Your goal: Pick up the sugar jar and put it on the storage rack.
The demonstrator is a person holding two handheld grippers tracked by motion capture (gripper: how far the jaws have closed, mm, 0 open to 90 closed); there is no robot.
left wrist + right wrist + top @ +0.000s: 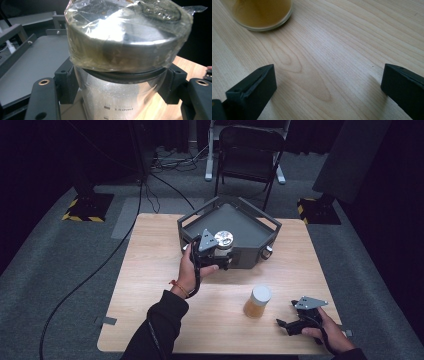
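- Slippage is looking like the main risk: the left gripper (223, 254) is clamping the beaker (117, 100) by its smooth glass wall just under the film-wrapped top (125, 37), so a tilt or jolt could let it slide out beside the tray (250, 227).
- Beaker is standing upright between the fingers, long axis vertical, mouth pointing up.
- Right gripper (327, 85) is resting wide open on the table (342, 45), holding nothing; the jar (258, 301) is sitting just beyond its fingers.

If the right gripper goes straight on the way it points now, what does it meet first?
Probably the jar of amber liquid: the open right gripper points left across the table toward it, with bare wood between.
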